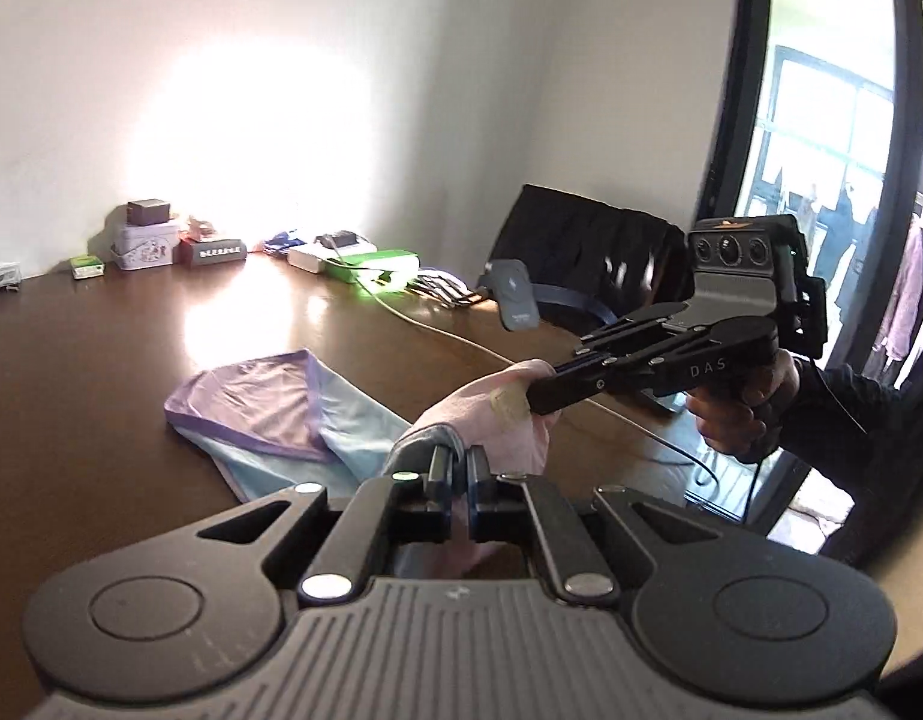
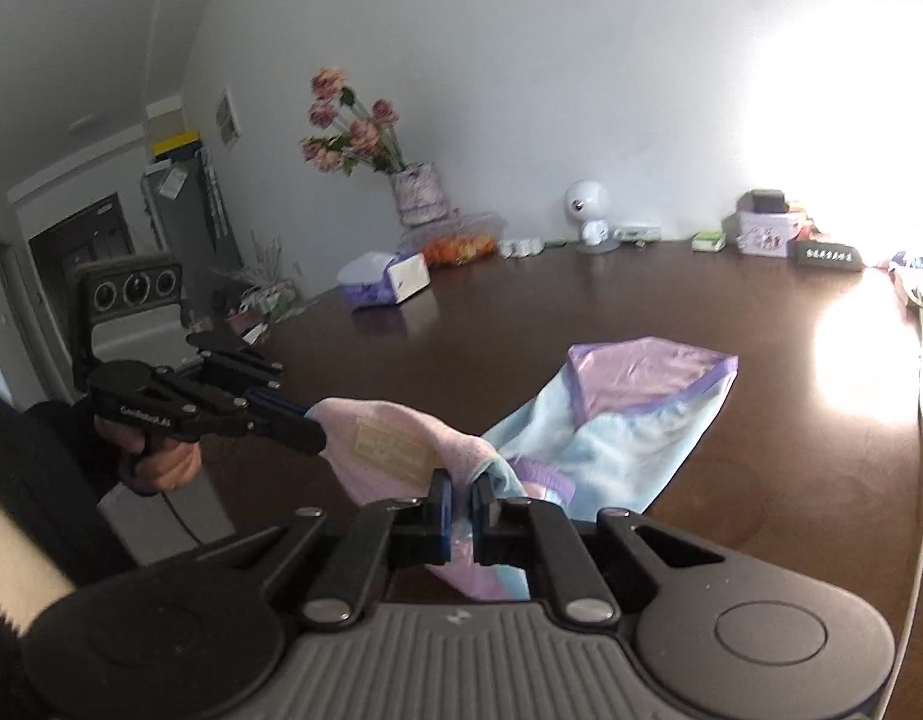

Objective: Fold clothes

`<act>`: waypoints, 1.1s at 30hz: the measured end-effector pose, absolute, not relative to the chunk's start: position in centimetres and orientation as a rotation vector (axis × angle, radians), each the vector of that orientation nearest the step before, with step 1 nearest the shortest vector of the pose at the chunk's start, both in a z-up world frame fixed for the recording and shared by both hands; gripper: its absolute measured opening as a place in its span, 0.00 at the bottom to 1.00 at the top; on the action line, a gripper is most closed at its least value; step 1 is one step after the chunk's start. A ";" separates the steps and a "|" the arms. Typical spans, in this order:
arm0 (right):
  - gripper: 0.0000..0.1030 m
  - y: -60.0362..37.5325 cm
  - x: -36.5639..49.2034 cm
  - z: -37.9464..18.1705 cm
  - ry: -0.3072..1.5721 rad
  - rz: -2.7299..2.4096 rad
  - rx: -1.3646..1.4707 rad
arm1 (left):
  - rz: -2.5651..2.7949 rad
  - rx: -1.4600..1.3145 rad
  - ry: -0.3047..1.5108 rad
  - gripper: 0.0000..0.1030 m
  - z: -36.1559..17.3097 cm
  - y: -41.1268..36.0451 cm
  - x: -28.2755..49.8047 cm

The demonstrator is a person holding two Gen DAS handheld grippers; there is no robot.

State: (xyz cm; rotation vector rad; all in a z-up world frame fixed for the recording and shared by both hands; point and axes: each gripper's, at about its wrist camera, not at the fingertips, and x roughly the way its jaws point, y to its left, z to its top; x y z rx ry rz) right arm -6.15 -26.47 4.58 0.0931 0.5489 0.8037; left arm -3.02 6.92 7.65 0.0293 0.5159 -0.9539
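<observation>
Both grippers hold 1 garment, pastel pink, blue and purple, over a dark wooden table.

Left gripper: fingers nearly together, pinching a grey-blue edge of the cloth. In the right wrist view the same tool comes in from the left, its tips buried in pink fabric next to a sewn-in label.

Right gripper: fingers drawn close, only a thin gap, with cloth running through it. In the left wrist view it clamps the raised pink edge; a hand grips its handle.

Where the garment is: near end lifted off the table and stretched between the 2 tools; far end lies flat on the wood, a purple-trimmed flap turned over the blue part.

Judgement: 2 pinch points apart on 1 edge keep that edge taut, so it can be carried as a straight line; the far end resting on the table acts as an anchor. The hold fits a fold being carried over, or the piece being lifted to lay it out again. I cannot tell which.

Risk: the thin cloth may slip from either pinch.

Back of table: boxes and a tin, a white cable, flowers.
</observation>
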 end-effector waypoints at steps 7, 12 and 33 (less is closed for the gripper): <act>0.05 -24.1 4.4 2.0 0.688 0.659 0.141 | -0.778 -0.032 0.736 0.05 4.3 4.8 6.5; 0.14 -23.8 6.8 0.2 0.729 0.592 0.162 | -0.690 -0.098 0.816 0.37 2.7 6.6 7.6; 0.27 -10.1 19.2 1.7 0.966 0.813 -0.100 | -0.457 0.019 0.758 0.15 1.9 4.6 4.7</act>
